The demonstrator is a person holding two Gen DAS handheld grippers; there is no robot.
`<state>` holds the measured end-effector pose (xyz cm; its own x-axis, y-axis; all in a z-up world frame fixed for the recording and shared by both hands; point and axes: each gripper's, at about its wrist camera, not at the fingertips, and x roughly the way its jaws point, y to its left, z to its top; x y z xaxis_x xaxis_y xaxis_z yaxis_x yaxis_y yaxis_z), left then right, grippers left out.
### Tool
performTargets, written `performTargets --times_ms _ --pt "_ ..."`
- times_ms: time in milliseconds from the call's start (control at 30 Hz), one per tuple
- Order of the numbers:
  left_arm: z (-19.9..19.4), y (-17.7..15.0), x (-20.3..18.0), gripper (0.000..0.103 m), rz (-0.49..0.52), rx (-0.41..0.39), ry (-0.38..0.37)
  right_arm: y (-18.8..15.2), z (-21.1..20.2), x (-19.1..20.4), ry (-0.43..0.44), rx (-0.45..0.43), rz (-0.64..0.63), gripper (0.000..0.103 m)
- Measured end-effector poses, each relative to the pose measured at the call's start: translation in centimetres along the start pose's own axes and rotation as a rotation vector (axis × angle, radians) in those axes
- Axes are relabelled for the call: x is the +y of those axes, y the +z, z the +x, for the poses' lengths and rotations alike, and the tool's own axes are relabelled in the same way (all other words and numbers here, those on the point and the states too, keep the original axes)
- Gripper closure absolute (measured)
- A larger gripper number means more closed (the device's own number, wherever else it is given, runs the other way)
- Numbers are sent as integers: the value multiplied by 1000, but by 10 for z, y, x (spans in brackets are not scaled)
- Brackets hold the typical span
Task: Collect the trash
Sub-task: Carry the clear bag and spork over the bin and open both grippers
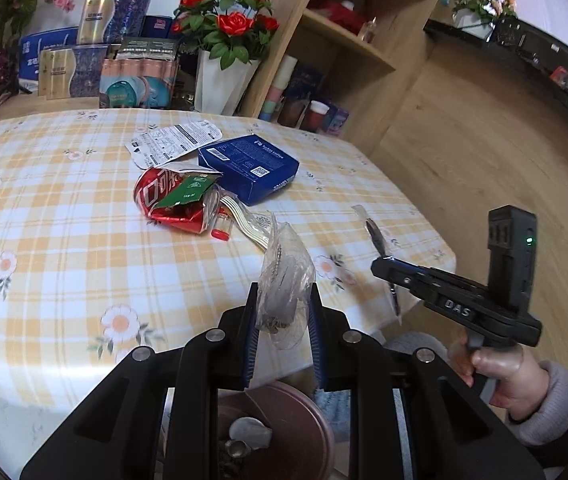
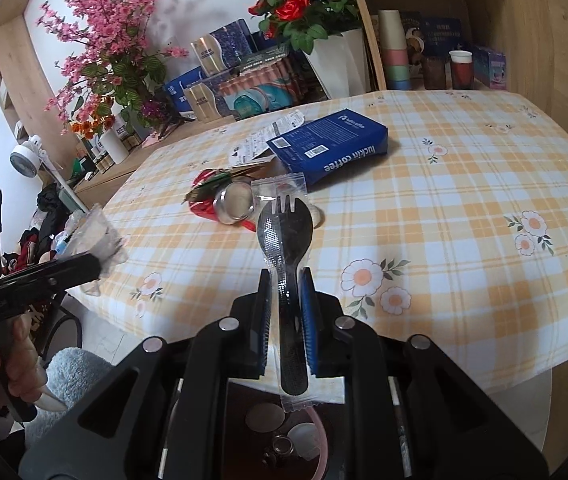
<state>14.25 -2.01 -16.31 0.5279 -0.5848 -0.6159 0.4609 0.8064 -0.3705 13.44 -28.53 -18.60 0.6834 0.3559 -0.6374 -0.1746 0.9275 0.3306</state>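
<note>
My left gripper (image 1: 284, 292) is shut on a crumpled clear plastic wrapper (image 1: 284, 276), held above the table's near edge. My right gripper (image 2: 285, 276) is shut on a black spork in a clear sleeve (image 2: 284, 228), its tines pointing away. Each gripper shows in the other's view: the right gripper (image 1: 380, 268) to the right, the left gripper (image 2: 92, 266) to the left. On the checked tablecloth (image 1: 64, 240) lie a crushed red can (image 1: 160, 196), a green wrapper (image 1: 188, 190), a blue coffee box (image 1: 252, 164) and a white printed pack (image 1: 172, 142). A brown bin (image 1: 308, 412) stands below both grippers.
A small clear bottle with a red cap (image 1: 220, 234) and a white strip (image 1: 252, 228) lie beside the can. A white vase of red roses (image 1: 220, 80), stacked boxes (image 1: 96, 60) and wooden shelves (image 1: 344, 40) stand behind the table. A hand (image 1: 500, 376) grips the right tool.
</note>
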Motion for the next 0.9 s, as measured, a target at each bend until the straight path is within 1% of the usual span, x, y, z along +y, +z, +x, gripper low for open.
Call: performTargets --times_ms 233,467,667,800,867,900 --pt "-33 -33 -12 81 -8 -13 6 -10 -18 20 12 -18 -48 86" --pt "-44 -59 -14 81 -33 12 6 -17 -24 33 28 -20 -70 86" --pt "-44 -68 -24 81 0 41 -8 -22 -29 44 30 -27 -101 86" --pt "-44 -68 -28 81 15 41 -14 -22 -32 45 29 -31 -109 86" --pt "-44 -69 -28 77 12 40 -4 -23 -34 46 27 -34 -111 86" --pt "-44 -69 -28 71 10 41 -4 -23 -34 45 26 -35 -111 86"
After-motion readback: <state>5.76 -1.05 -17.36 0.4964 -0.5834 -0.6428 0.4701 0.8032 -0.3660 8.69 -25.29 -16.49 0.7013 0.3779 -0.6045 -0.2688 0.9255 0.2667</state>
